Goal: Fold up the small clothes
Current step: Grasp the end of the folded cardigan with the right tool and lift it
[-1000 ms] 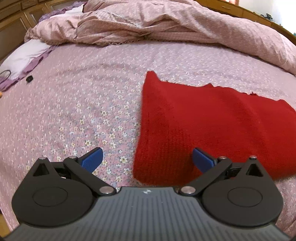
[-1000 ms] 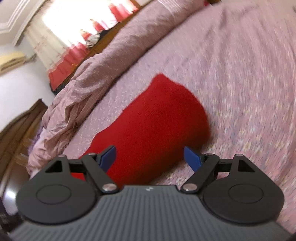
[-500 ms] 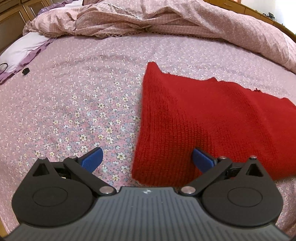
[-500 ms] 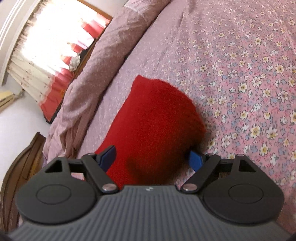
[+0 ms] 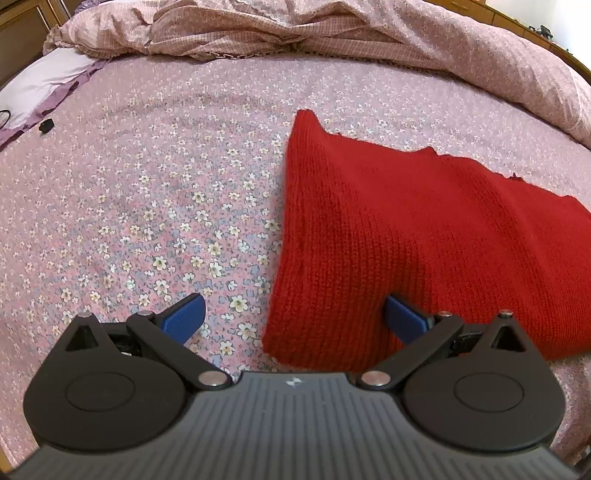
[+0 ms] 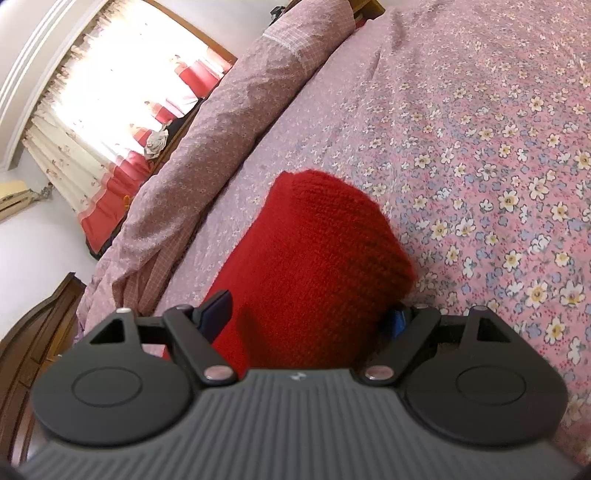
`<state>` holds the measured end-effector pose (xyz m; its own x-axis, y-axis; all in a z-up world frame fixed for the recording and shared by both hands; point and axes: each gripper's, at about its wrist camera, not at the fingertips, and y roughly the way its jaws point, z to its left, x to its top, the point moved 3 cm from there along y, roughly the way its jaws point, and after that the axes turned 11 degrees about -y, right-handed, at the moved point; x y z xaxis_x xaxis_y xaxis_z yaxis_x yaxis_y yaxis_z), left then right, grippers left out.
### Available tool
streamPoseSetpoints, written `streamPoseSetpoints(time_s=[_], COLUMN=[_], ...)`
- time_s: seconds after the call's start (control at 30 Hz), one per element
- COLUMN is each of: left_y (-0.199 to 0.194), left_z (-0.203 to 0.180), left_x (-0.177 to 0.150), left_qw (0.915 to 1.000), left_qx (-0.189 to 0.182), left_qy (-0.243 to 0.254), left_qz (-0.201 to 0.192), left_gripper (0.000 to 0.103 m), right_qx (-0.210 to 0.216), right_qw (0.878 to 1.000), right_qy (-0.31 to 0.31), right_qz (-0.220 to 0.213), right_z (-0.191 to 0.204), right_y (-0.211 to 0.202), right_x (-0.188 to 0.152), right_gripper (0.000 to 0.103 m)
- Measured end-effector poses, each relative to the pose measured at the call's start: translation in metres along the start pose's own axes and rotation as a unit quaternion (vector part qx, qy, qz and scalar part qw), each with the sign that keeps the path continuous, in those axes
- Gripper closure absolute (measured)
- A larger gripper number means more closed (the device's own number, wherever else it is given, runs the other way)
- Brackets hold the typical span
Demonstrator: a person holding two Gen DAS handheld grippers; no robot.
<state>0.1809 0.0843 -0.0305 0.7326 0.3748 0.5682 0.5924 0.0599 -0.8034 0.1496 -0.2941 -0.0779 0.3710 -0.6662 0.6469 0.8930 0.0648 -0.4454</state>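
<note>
A red knitted garment (image 5: 424, 236) lies flat on the pink floral bedsheet (image 5: 147, 184). My left gripper (image 5: 293, 317) hangs just above the garment's near left corner, jaws wide open. Its left pad is over the sheet and its right pad is over the knit. In the right wrist view, the rounded end of the red garment (image 6: 325, 251) fills the gap of my right gripper (image 6: 306, 314). That gripper is open and low over the bed. Its right fingertip (image 6: 397, 317) is partly hidden behind the cloth's edge, and neither pad visibly squeezes the cloth.
A crumpled pink duvet (image 5: 332, 33) runs along the far side of the bed, seen also as a duvet ridge (image 6: 221, 129). A white and purple pillow (image 5: 44, 81) and a small black object (image 5: 46, 125) lie far left. Wooden furniture (image 6: 37, 332) and a bright curtained window (image 6: 110, 92) stand beyond.
My right gripper has sunk, rolled and closed in on the garment's end, which now sits between its fingers. The left gripper has barely shifted, and the garment lies as before.
</note>
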Motion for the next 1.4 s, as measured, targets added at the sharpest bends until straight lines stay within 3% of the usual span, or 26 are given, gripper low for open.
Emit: streamPoseSetpoints(time_s=[0.13, 0.33, 0.53, 0.67, 0.97, 1.4], left_y=[0.001, 0.003, 0.004, 0.004, -0.003, -0.023], left_z=[0.0, 0.0, 0.0, 0.001, 0.004, 0.027], left_x=[0.0, 0.0, 0.0, 0.0, 0.001, 0.008], left_qw=[1.0, 1.0, 1.0, 1.0, 1.0, 0.9997], left_qx=[0.0, 0.0, 0.001, 0.0, -0.002, 0.004], left_qy=[0.0, 0.001, 0.003, 0.001, 0.002, -0.018], left_qz=[0.002, 0.004, 0.005, 0.008, 0.005, -0.016], left_gripper=[0.0, 0.0, 0.0, 0.0, 0.0, 0.0], right_qx=[0.002, -0.002, 0.015, 0.022, 0.028, 0.049], right_qw=[1.0, 0.999, 0.999, 0.999, 0.998, 0.982], right_qy=[0.009, 0.036, 0.051, 0.04, -0.06, -0.175], right_qz=[-0.004, -0.008, -0.003, -0.001, -0.023, -0.057], right_z=[-0.002, -0.018, -0.027, -0.024, 0.009, 0.066], right_y=[0.005, 0.005, 0.004, 0.003, -0.011, -0.033], right_x=[0.006, 0.008, 0.009, 0.011, 0.025, 0.036], right_gripper=[0.022, 0.051, 0.063, 0.067, 0.07, 0.071])
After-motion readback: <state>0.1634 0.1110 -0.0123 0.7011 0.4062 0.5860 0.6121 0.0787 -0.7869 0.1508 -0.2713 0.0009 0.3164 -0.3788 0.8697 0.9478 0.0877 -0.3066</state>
